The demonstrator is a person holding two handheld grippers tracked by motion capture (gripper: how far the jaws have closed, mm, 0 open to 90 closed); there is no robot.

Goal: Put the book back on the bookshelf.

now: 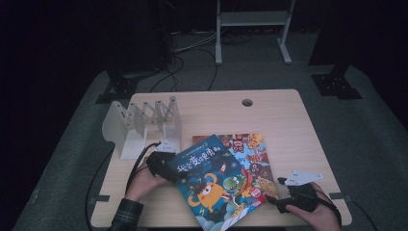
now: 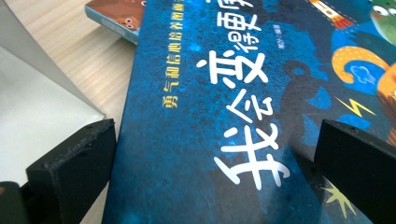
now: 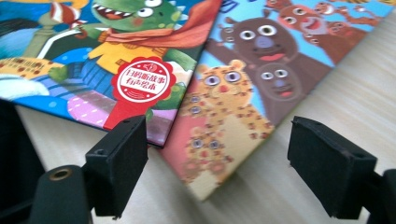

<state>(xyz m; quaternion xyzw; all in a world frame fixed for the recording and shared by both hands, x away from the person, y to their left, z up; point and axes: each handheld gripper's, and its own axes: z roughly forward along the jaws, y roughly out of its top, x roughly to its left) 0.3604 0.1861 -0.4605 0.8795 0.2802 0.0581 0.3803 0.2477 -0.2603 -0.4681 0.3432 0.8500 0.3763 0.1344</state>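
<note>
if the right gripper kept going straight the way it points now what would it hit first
Probably the near corner of the lower animal book, which lies between the open jaws of the right gripper. The blue book on top of it sits just left of that line; depth is hard to judge.

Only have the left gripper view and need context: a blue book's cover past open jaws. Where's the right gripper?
Observer: The right gripper is at the near right of the table, at the corner of an animal book.
Operator: Its jaws?
Observer: Open in the right gripper view. That corner lies between them, and neither jaw presses on it.
Operator: How do the two books sit?
Observer: The blue book lies askew on top of the animal book, covering its left part.
</note>
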